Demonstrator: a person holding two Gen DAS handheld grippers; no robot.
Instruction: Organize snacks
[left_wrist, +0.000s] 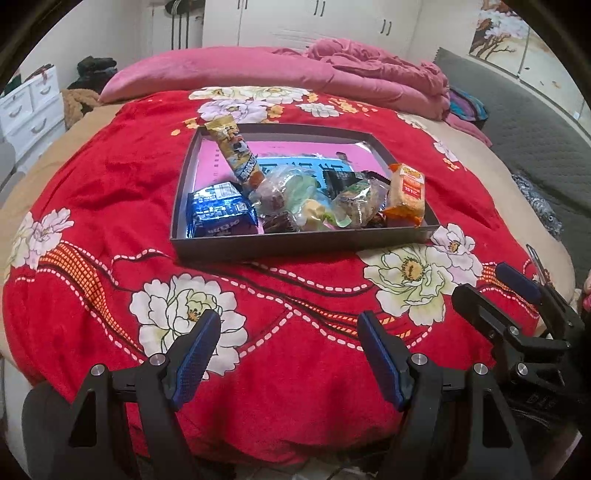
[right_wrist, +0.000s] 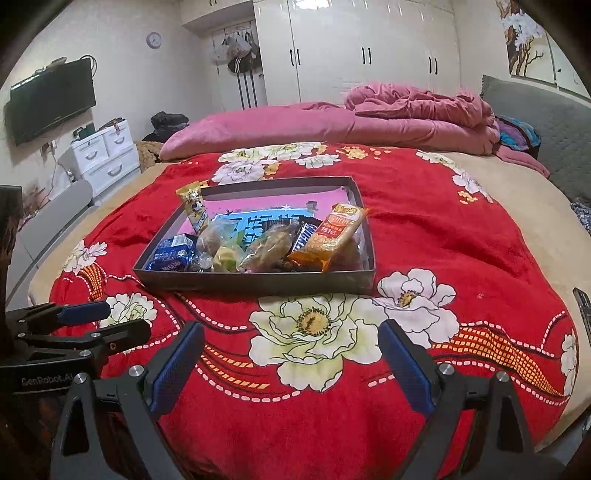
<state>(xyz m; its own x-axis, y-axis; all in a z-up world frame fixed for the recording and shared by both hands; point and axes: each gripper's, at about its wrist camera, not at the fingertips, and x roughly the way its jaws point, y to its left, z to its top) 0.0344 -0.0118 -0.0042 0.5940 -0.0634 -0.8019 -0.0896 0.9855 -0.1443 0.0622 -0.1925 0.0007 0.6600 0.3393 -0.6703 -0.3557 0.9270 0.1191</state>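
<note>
Left wrist view shows both the left gripper (left_wrist: 288, 354) and right gripper (right_wrist: 291, 363) wide open and empty, while snacks crowd the tray's (left_wrist: 295, 242) 6 o'clock edge, where a grab risks snagging neighbouring wrappers.

Print on the snack wrappers (left_wrist: 221, 214) too small to be read, tray (right_wrist: 255, 284) floor largely covered by packets, dark item (right_wrist: 583, 306) cut off at right edge, right gripper (left_wrist: 517, 291) partly cropped by frame edge
</note>
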